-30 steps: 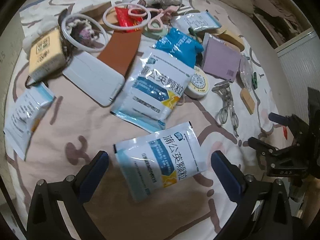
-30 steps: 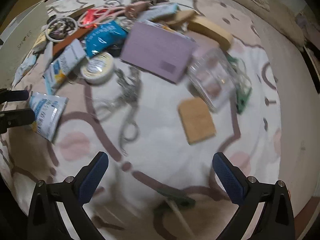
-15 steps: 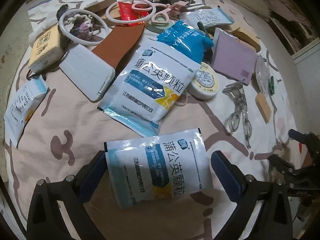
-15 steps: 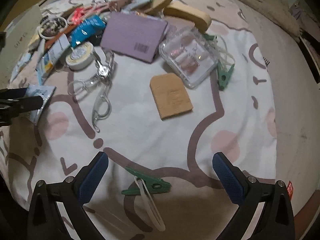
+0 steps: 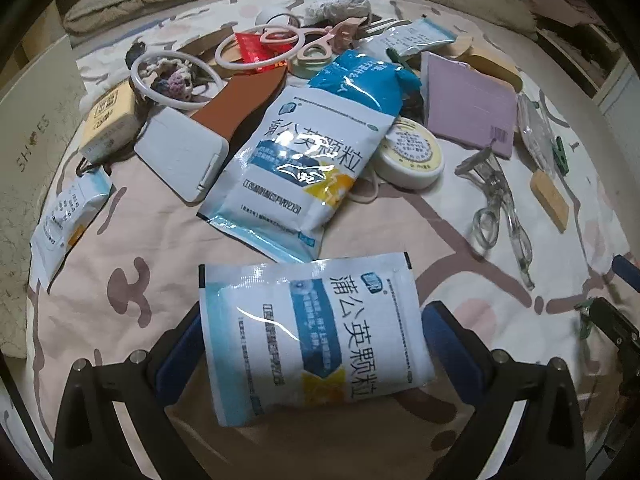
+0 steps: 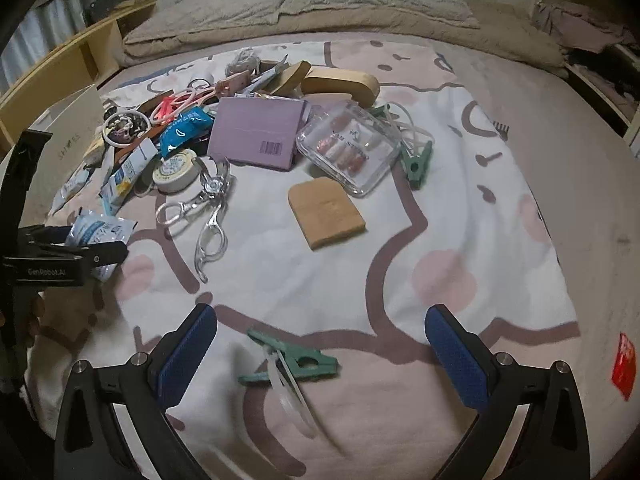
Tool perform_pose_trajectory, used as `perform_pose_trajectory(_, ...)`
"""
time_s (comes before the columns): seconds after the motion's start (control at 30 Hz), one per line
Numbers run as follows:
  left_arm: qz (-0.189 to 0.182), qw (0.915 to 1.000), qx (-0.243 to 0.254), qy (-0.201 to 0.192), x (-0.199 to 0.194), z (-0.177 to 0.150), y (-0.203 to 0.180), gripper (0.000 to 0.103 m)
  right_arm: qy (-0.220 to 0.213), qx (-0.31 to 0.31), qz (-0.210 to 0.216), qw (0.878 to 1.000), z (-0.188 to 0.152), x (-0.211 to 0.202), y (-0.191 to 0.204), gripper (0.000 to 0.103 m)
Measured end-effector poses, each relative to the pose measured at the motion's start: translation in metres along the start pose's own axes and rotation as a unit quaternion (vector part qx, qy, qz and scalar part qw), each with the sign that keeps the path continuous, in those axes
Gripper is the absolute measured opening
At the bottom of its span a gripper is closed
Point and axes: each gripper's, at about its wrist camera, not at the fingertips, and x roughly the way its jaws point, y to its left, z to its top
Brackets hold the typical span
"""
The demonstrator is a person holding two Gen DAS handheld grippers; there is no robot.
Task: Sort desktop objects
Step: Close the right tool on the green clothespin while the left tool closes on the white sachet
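Left wrist view: the sorting looks barely begun, as I judge it. Most things lie in one mixed heap on the bed sheet: a large medicine pouch, a blue packet, a white case, a round tin, a purple booklet, rings, clips and an eyelash curler. A white-and-blue sachet with Chinese print, flat, glossy and a little crinkled, lies between the fingers of the left gripper. The jaws stand at its two side edges; whether they press it or only bracket it I cannot tell.

Right wrist view: the right gripper hangs over the sheet with jaws wide apart and nothing held. Just ahead lies a green clothespin with a clear strip through it. Farther off sit a tan card, a clear box of nail tips and a second green peg. At the left edge the sachet shows in the other gripper's fingers, near the heap. No sorted group is visible.
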Motion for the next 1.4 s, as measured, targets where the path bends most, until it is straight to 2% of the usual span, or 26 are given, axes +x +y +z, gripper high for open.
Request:
perform_pose_trajectory(0.17, -0.007, 0.9994, 0.013, -0.03, 0.0, -0.01, 0.002, 0.103, -0.02, -0.019, 0.001, 1.0, -0.012, 0.001, 0.016, 0.103)
perform_pose_trajectory(0.33, -0.016, 0.9988, 0.018, -0.043, -0.002, -0.021, 0.002, 0.103, -0.014, -0.025, -0.008, 1.0, -0.024, 0.012, 0.025, 0.103)
perform_pose_trajectory(0.57, -0.038, 0.9971, 0.047, -0.046, -0.012, -0.033, 0.003, 0.103, -0.018, -0.011, -0.02, 1.0, -0.028, 0.016, 0.024, 0.103)
perform_pose_trajectory(0.8, -0.064, 0.9962, 0.045, -0.04, -0.017, -0.032, 0.014, 0.103, -0.017, -0.023, -0.051, 0.998, -0.03, 0.019, 0.031, 0.103)
perform_pose_trajectory(1.03, -0.075, 0.9935, 0.082, -0.023, -0.014, -0.027, 0.02, 0.103, -0.013, -0.008, -0.052, 0.999, -0.031, 0.022, 0.03, 0.103)
perform_pose_trajectory(1.13, -0.077, 0.9927, 0.087, -0.032, -0.01, -0.026, 0.02, 0.103, -0.029, 0.01, -0.052, 0.998, -0.035, 0.02, 0.029, 0.103)
perform_pose_trajectory(1.3, -0.074, 0.9919, 0.09, -0.05, -0.009, -0.031, 0.02, 0.103, -0.063, 0.014, -0.08, 0.995, -0.043, 0.014, 0.037, 0.103)
perform_pose_trajectory(1.37, -0.078, 0.9917, 0.086, -0.055, -0.009, -0.031, 0.022, 0.103, -0.08, 0.016, -0.085, 0.993, -0.045, 0.01, 0.037, 0.097)
perform_pose_trajectory(1.4, -0.079, 0.9916, 0.086, -0.055, -0.009, -0.031, 0.022, 0.103, -0.088, 0.017, -0.084, 0.992, -0.045, 0.008, 0.037, 0.09)
